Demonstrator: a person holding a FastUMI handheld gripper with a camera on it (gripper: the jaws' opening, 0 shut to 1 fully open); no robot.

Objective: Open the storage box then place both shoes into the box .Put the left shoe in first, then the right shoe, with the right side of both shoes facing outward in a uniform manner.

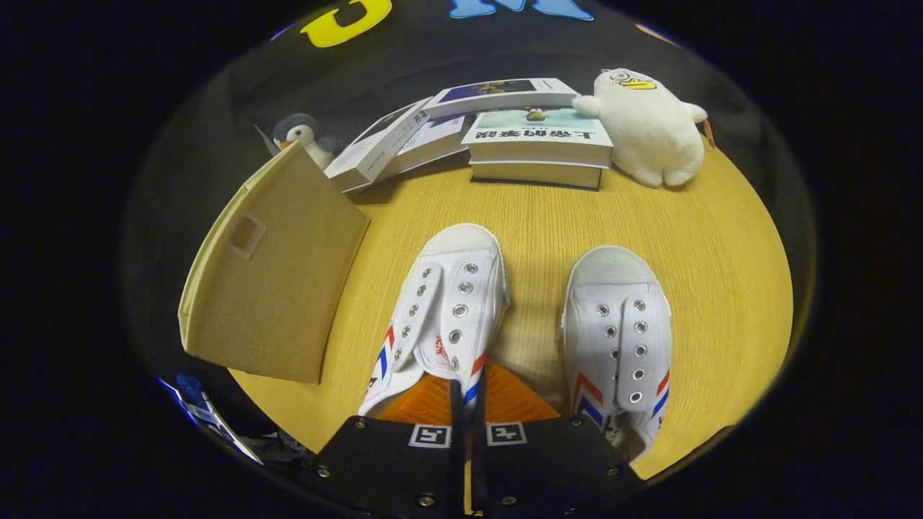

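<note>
Both fingers of your gripper (469, 404) pinch the side wall of the left white canvas slip-on shoe (443, 310), toe pointing away from you, with the closed beige fabric storage box (270, 281) just left of it.

Even overhead light brightens the round pale wooden counter (548, 216); soft shadows fall beside things, fisheye bending its rim, focus sharp.

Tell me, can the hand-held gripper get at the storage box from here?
Probably not right now. The hand-held gripper looks shut on the side of a white shoe, so it is busy. The storage box stands off to the left with bare table around it.
</note>
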